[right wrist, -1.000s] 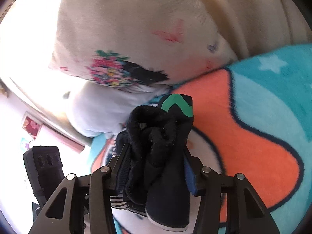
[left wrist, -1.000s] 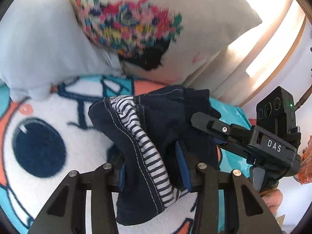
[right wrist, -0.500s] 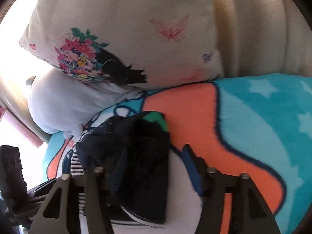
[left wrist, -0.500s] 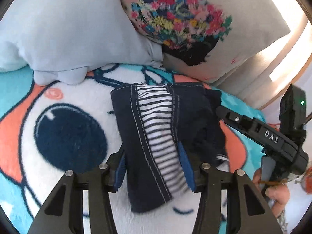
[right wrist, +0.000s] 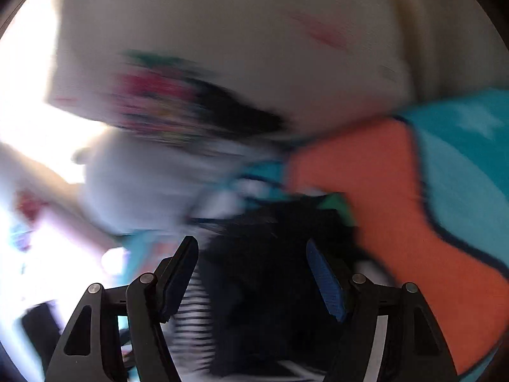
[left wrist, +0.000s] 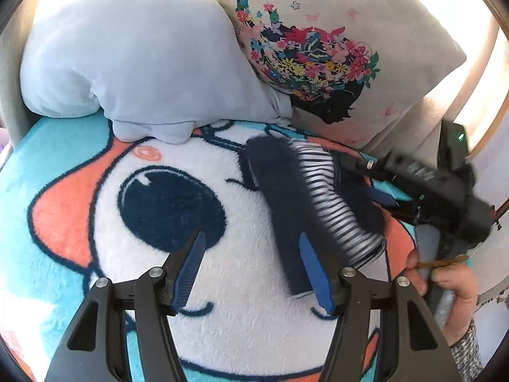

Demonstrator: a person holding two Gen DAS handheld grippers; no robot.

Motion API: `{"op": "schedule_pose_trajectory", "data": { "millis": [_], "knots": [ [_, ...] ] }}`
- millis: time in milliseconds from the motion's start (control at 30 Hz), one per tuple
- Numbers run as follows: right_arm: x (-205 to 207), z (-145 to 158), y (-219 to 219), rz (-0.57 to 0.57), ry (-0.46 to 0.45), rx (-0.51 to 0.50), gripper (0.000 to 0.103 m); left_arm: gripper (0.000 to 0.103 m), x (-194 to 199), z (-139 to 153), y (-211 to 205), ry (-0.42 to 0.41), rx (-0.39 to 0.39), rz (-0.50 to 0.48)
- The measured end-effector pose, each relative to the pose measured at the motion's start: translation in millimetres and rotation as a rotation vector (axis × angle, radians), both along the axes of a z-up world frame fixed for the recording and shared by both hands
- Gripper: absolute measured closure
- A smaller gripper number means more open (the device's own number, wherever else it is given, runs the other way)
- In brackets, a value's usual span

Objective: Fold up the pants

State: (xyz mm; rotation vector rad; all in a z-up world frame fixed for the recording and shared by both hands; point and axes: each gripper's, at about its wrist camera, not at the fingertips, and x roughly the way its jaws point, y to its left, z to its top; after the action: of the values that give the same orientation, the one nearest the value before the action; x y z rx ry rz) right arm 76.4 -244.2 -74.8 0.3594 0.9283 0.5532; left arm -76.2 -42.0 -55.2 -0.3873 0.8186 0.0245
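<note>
The folded navy pants (left wrist: 286,203) with a striped white lining lie on the cartoon fleece blanket (left wrist: 222,318). My left gripper (left wrist: 253,270) is open and empty, its right pad beside the bundle's near end. My right gripper (left wrist: 385,199) shows at the bundle's far right side, held by a hand (left wrist: 451,286). In the blurred right wrist view my right gripper (right wrist: 254,273) is open with the dark pants (right wrist: 273,280) lying between and below its fingers, not pinched.
A pale blue pillow (left wrist: 133,63) and a cream flower-print pillow (left wrist: 334,47) lean at the back of the blanket. The orange and teal blanket (right wrist: 429,207) stretches right in the right wrist view.
Both grippers have opened and let go of the pants. The bundle now lies on the blanket. My left gripper has drawn back and to the left. The right wrist view is blurred by motion.
</note>
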Motion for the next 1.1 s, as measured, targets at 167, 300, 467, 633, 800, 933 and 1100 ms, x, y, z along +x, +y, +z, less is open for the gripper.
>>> {"op": "schedule_pose_trajectory", "data": {
  "millis": [167,300,467,633,800,933,1100],
  "knots": [
    [-24,0,-27,-0.061,-0.014,-0.013,0.024,0.038,-5,7,-11,-0.034,0.089,-0.002],
    [-58,7,-39,-0.094,-0.123,-0.097,0.024,0.037,-6,6,-18,-0.040,0.108,-0.005],
    [-72,-1,-53,-0.139,-0.155,-0.080,0.024,0.036,-13,15,-26,-0.087,0.202,0.040],
    [-89,1,-60,-0.153,-0.202,-0.167,0.024,0.014,-34,35,-31,-0.195,0.310,0.144],
    [-103,3,-53,-0.120,-0.242,-0.208,0.024,0.002,-52,54,-35,-0.276,0.369,0.211],
    [-114,7,-49,-0.095,-0.274,-0.220,0.023,0.002,-57,58,-38,-0.245,0.410,0.265],
    [-120,7,-43,-0.075,-0.292,-0.239,0.021,0.002,-57,54,-42,-0.205,0.444,0.252]
  ]
}}
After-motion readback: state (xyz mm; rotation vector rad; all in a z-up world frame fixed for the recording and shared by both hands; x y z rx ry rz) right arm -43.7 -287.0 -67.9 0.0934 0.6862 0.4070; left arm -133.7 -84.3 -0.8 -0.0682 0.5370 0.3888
